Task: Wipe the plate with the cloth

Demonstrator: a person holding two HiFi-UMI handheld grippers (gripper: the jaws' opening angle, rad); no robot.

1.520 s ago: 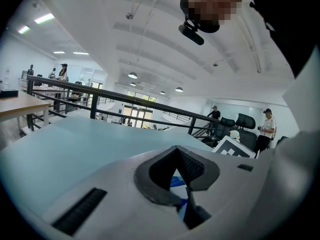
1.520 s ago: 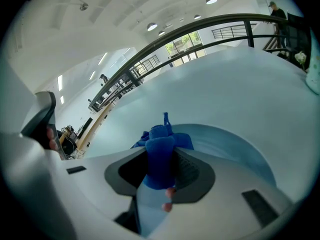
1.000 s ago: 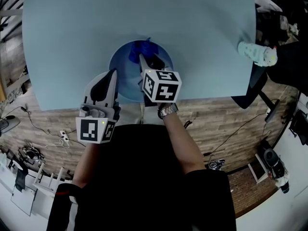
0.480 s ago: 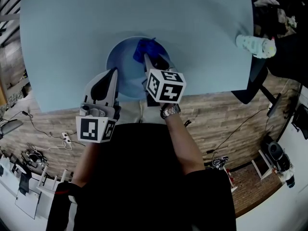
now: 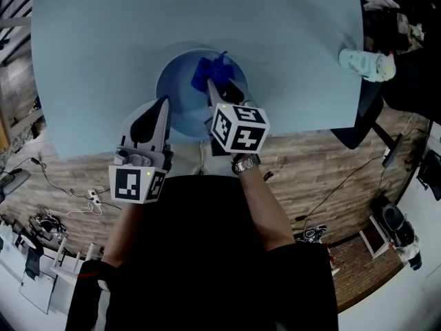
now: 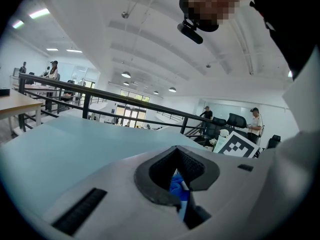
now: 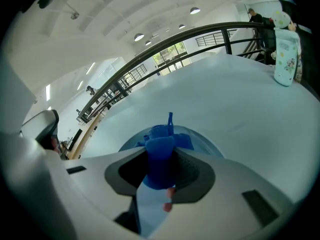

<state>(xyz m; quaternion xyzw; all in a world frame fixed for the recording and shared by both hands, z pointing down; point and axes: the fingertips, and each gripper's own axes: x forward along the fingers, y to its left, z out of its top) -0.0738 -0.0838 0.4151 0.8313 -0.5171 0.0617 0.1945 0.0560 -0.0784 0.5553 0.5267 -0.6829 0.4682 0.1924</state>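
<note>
Pinching a bunched fold of the cloth (image 7: 160,154), the right gripper (image 7: 160,169) has its dark ribbed pads closed firmly on it. The left gripper (image 6: 180,194) has its jaws drawn to a narrow slit with a strip of blue in it. I take that strip for the plate's (image 5: 180,95) near-left rim, where that gripper's tip sits in the head view.

The cloth is deep blue, soft and limp. It crumples into a wad with one loose corner sticking up, so it should weigh almost nothing and mould to any surface. A hold on the bunched middle, as now, looks right, since it leaves free fabric below to drag.

The wad rests on the plate's far-right part, just ahead of the right gripper. The plate is round, shallow and paler blue, smooth and probably rigid. It looks slick enough to skate on the table (image 5: 103,47), so the rim is the place to steady it.

The table is a plain matt pale-blue sheet. Well off at its far right corner lies a small white patterned bottle (image 5: 365,64).
</note>
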